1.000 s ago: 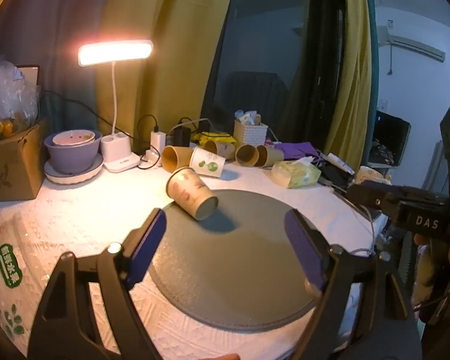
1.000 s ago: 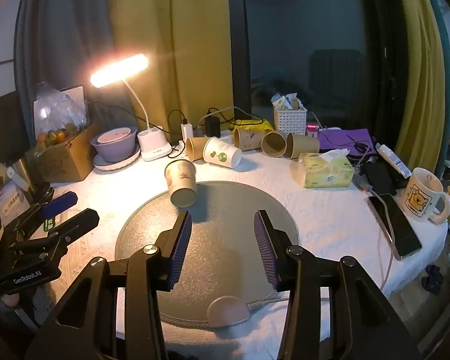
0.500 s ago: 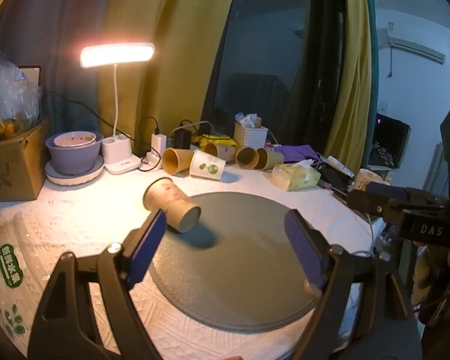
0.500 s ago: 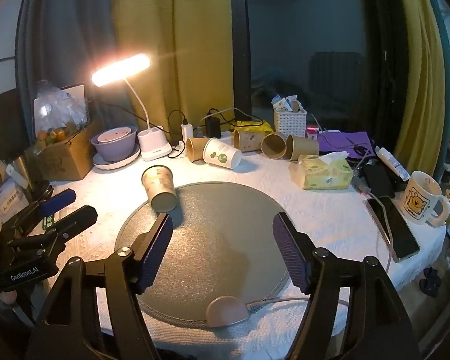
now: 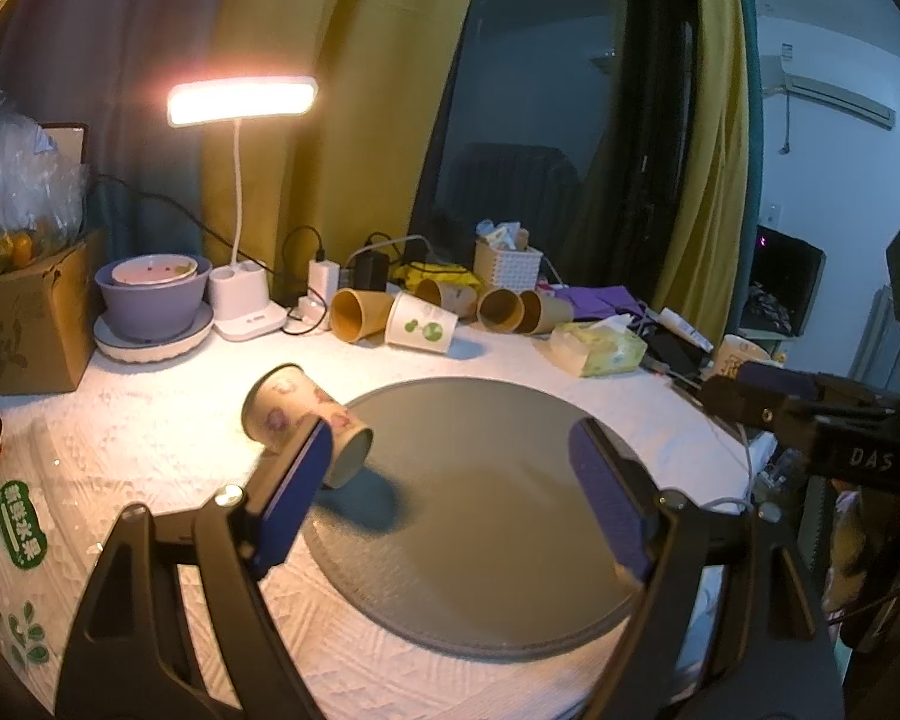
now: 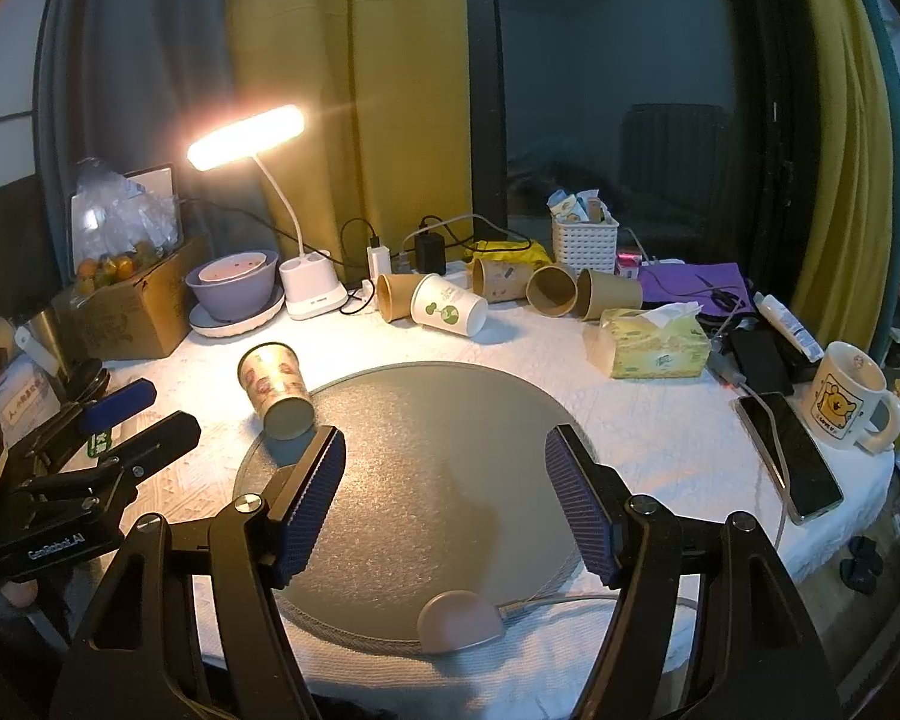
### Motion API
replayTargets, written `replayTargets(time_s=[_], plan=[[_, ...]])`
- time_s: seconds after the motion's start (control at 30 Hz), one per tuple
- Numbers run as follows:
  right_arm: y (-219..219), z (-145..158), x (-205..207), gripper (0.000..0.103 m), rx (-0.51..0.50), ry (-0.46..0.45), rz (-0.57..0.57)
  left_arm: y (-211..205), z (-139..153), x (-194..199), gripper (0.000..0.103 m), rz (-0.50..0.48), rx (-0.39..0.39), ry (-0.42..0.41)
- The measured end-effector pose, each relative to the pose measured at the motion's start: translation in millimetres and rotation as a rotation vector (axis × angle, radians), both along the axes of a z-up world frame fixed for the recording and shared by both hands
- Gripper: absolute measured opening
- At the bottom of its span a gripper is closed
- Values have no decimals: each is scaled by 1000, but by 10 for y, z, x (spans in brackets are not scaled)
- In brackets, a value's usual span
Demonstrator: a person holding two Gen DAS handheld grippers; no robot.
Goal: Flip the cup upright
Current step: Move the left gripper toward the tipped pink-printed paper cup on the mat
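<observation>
A patterned paper cup (image 5: 297, 414) lies on its side at the left edge of the round grey mat (image 5: 480, 516), base toward me; it also shows in the right wrist view (image 6: 275, 381). My left gripper (image 5: 450, 498) is open and empty, its left finger just in front of the cup. My right gripper (image 6: 447, 501) is open and empty above the mat (image 6: 426, 480), the cup beyond its left finger. The left gripper's body (image 6: 78, 468) shows at the left of the right wrist view.
Several paper cups (image 6: 450, 300) lie in a row at the back. A lit desk lamp (image 6: 306, 288), purple bowl (image 6: 234, 288), cardboard box (image 6: 126, 312), tissue pack (image 6: 654, 342), phone (image 6: 789, 456) and mug (image 6: 849, 396) ring the mat.
The cup has rolled left from the mat toward its edge. My right gripper has opened wider. My left gripper has stayed open.
</observation>
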State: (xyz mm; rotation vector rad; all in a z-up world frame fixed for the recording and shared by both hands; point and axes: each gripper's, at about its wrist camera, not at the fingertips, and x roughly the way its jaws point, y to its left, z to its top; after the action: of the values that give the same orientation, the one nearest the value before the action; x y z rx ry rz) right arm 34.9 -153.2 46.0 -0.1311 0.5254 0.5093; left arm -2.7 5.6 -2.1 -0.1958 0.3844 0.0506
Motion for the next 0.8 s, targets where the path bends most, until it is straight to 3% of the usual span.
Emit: replayTargets(time_s=[0.8], plan=[[112,-55,-58,72,-14,12,16,79,-55,-29,82,16,-11,10]])
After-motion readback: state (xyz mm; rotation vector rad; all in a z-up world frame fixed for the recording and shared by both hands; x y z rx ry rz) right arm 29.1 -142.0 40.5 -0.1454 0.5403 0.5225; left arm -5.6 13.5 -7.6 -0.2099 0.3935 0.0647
